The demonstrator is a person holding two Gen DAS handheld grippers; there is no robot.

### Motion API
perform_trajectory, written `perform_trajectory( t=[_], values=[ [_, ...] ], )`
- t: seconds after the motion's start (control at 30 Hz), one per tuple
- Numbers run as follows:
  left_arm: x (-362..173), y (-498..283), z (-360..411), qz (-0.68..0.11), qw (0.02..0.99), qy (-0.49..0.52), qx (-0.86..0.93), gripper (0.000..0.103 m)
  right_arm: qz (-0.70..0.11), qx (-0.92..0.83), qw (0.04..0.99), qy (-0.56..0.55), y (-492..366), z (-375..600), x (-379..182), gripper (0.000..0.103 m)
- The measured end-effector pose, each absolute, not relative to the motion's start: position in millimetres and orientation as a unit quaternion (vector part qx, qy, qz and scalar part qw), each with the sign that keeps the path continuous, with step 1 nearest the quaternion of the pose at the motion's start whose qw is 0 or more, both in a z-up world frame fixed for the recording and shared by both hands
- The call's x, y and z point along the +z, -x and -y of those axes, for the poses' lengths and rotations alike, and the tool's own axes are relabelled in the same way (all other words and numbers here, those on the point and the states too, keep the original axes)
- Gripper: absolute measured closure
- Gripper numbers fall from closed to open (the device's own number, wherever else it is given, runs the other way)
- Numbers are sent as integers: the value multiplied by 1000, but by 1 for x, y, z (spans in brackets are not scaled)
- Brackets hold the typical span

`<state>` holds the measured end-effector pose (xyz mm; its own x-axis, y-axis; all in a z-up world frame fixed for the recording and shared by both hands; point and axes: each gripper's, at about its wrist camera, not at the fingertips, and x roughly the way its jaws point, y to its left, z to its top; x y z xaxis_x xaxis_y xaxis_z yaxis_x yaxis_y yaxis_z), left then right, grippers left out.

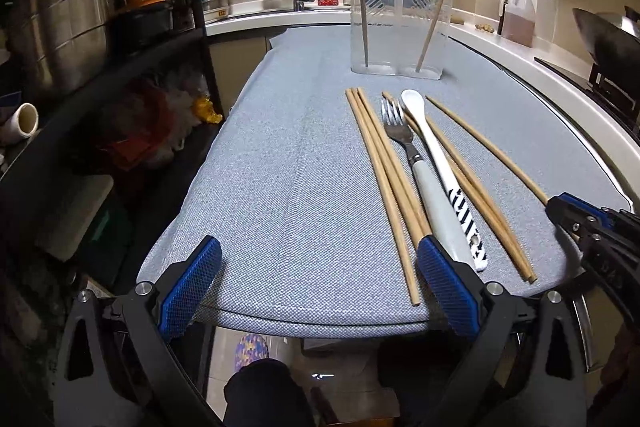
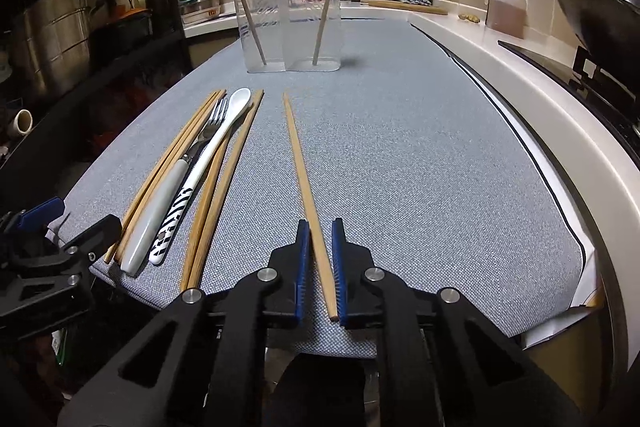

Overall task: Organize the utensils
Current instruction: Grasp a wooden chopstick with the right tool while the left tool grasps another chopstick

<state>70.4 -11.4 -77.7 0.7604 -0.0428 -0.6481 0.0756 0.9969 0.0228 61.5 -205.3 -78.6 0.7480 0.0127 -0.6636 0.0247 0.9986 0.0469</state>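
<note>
— Right wrist view: I'm looking down my right gripper (image 2: 320, 259), and its blue pads (image 2: 303, 267) are sitting nearly together with a lone chopstick (image 2: 304, 179) running between them. The thick end is lying by the right pad, though I cannot tell whether the pads are actually pressing on it. The stick is resting flat on the grey mat (image 2: 400, 155), apart from the others.

— And the rest of the utensils?

— They're lying in a bundle to the left of it: a fork (image 2: 188, 163) with a pale handle, a white spoon (image 2: 212, 151) with a striped handle crossing beside it, and more chopsticks (image 2: 172, 163) on either side. At the far end of the mat a clear holder (image 2: 290, 23) is standing with one chopstick leaning in each of its two compartments.

— What's your left gripper doing?

— I'm holding the left gripper (image 1: 316, 291) at the near edge of the mat, fingers (image 1: 192, 287) wide apart and gripping nothing – the right finger is sitting just by the near ends of the bundle (image 1: 384, 167).
</note>
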Motion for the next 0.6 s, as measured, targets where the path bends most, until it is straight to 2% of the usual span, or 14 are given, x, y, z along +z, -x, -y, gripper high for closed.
perform_trajectory(
  t=[0.27, 0.33, 0.4, 0.53, 0.6],
  values=[
    [-84, -69, 9, -313, 949, -39, -9, 7, -342, -3, 939, -25, -59, 206, -81, 90],
    [-84, -67, 12, -301, 952, -54, -7, 10, -330, 0, 944, -20, -56, 205, -84, 90],
    [-84, -63, 19, -284, 956, -73, -23, 26, -312, 5, 950, -13, -52, 206, -87, 90],
    [-85, -58, 27, -259, 960, -92, -43, 42, -280, 17, 960, -17, -44, 209, -93, 89],
    [-86, -56, 31, -255, 960, -98, -58, 56, -271, 22, 962, -18, -42, 210, -94, 89]
  ],
)
